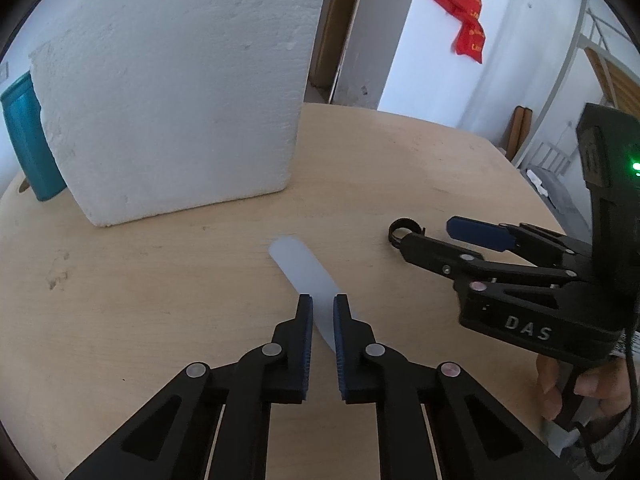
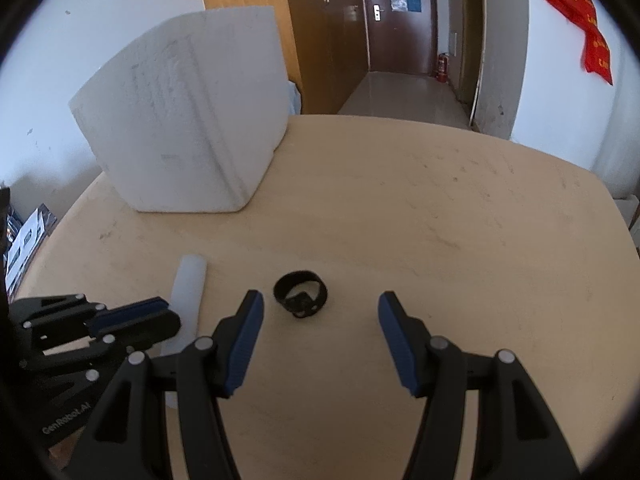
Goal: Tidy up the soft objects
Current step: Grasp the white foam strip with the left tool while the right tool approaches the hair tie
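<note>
The left gripper [image 1: 322,300] is reaching down over a pale translucent strip [image 1: 298,262] that is lying flat near the middle of the desk [image 1: 160,300]. Its 2 blue-padded jaws are nearly together with the strip's near end passing between them, but whether the pads are actually pressing on it cannot be told. The strip's far end is pointing toward the white foam box [image 1: 172,92], which is standing upright near the desk's far left edge, with a teal container [image 1: 24,140] partly hidden behind it.

The right gripper [image 2: 320,302] is hovering with its jaws spread apart and nothing between them. Just beyond its fingertips, a black coiled strap [image 2: 301,293] is resting on the desk, a little right of the strip and apart from it.

A hand [image 1: 576,388] is wrapping the right gripper's handle at the desk's near right edge. Red cloth [image 2: 580,16] is hanging on the far wall.
</note>
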Demonstrator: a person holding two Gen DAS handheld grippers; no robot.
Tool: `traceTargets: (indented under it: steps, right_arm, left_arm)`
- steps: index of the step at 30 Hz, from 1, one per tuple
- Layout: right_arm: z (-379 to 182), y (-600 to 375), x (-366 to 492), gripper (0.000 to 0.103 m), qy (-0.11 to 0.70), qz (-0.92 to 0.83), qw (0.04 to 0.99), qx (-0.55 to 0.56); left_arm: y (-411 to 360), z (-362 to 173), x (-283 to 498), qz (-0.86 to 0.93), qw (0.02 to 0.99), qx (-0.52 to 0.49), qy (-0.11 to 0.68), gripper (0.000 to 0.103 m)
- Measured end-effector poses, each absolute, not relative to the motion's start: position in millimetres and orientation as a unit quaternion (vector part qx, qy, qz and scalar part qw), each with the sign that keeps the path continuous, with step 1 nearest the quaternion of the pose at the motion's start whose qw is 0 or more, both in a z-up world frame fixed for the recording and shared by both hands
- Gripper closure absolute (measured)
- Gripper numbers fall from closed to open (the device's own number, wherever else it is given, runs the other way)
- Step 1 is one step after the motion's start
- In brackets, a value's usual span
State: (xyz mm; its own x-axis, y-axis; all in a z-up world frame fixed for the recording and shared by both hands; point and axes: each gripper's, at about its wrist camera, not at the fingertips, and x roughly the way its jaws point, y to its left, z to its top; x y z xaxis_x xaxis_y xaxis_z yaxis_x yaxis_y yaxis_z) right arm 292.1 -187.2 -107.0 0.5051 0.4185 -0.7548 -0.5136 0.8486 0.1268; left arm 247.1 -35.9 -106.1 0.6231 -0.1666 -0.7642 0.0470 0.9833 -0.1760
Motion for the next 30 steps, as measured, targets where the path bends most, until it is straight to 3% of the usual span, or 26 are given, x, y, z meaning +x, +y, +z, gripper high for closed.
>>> traceTargets:
  steps: [12, 16, 27, 29, 30]
  right_arm:
    - [-105, -182, 300, 0.039, 0.42, 0.282, 0.86, -0.064]
    - [-109, -177, 302, 0.039, 0.427, 0.277, 0.858, -0.074]
    - [-113, -165, 303, 0.039, 0.421, 0.265, 0.861, -0.103]
    - [-113, -161, 302, 0.043, 0.42, 0.261, 0.862, -0.113]
    - [-113, -159, 302, 0.051, 0.418, 0.256, 0.863, -0.12]
  left_arm:
    - [-43, -103, 248, -0.064, 0.898, -0.061, 0.432, 0.094]
    - [-35, -97, 244, -0.07, 0.897, -0.075, 0.429, 0.103]
    - [-23, -77, 224, -0.096, 0.911, -0.057, 0.396, 0.103]
    - [-22, -77, 223, -0.1, 0.911, -0.063, 0.395, 0.103]
    - [-21, -78, 223, -0.101, 0.91, -0.066, 0.396, 0.103]
